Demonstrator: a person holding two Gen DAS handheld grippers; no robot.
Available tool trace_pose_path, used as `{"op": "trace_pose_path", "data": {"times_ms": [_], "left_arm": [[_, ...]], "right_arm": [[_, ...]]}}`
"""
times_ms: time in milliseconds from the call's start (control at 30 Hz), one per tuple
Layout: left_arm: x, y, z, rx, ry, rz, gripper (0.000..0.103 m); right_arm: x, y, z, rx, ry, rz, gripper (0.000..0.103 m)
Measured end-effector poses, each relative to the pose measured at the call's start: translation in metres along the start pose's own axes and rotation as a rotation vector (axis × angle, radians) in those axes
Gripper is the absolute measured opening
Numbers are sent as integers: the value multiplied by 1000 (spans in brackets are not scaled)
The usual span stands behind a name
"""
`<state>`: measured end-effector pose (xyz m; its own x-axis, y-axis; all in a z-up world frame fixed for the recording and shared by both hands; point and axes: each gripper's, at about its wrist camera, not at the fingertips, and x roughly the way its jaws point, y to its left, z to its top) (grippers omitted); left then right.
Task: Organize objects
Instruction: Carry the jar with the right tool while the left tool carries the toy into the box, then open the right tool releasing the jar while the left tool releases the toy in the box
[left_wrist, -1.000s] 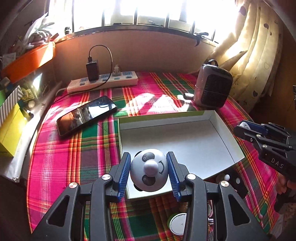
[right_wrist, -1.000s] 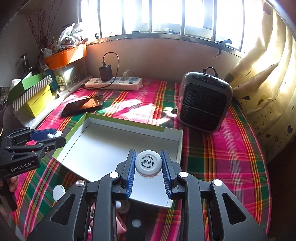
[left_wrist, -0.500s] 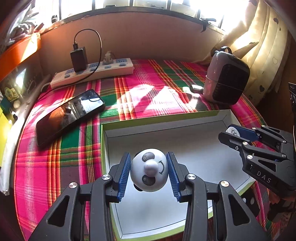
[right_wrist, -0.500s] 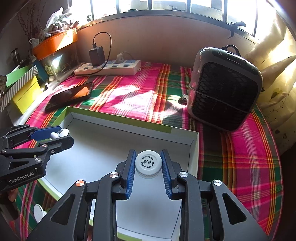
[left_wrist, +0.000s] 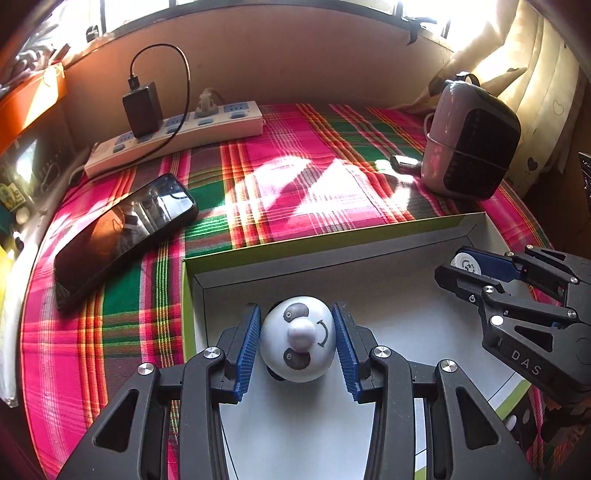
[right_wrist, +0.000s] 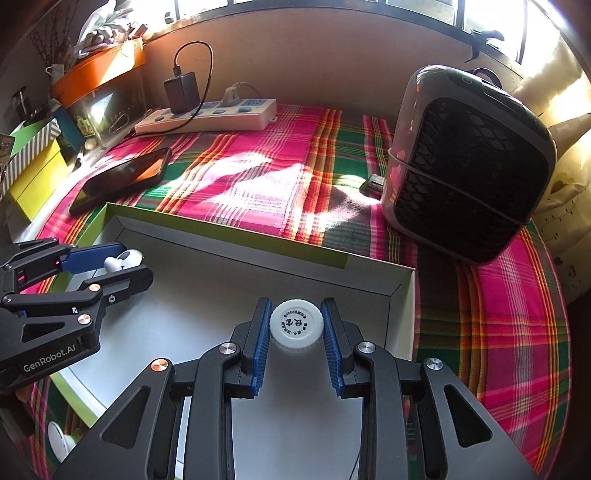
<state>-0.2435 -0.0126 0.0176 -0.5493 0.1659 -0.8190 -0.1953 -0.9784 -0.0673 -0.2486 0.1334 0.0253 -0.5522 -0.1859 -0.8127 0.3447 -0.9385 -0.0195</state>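
1. Left wrist view: the left tongs (left_wrist: 297, 345) grip a round white panda toy (left_wrist: 298, 339) between their blue pads, held over the near left part of the shallow white box (left_wrist: 332, 254). The box lies on the bench with its plaid cloth (left_wrist: 122, 314). A phone (left_wrist: 123, 230) lies to the left of the box, a power strip (left_wrist: 177, 133) at the far side, a small heater (left_wrist: 471, 136) far right.
2. Right wrist view: the right tongs (right_wrist: 296, 328) are closed on a white bottle cap (right_wrist: 296, 324), held over the box's right part, near its far right corner (right_wrist: 400, 284).
3. Judgement: this looks like the placing step, both things carried over the box. Next, each should be lowered to the box floor and the tongs opened. The round toy may roll, so set it down gently.
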Motion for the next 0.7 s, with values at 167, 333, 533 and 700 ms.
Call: {"op": "trace_pose_path", "data": {"times_ms": [167, 333, 533, 700], "left_arm": [[2, -2, 1, 15, 0, 24, 38], [4, -4, 0, 36, -4, 45, 38], [6, -7, 1, 36, -4, 48, 38], [6, -8, 0, 42, -7, 56, 38]], "right_arm": [[4, 2, 2, -7, 10, -10, 28], [4, 3, 1, -10, 7, -11, 28], [4, 4, 0, -10, 2, -13, 28], [4, 3, 0, -11, 2, -10, 29]]}}
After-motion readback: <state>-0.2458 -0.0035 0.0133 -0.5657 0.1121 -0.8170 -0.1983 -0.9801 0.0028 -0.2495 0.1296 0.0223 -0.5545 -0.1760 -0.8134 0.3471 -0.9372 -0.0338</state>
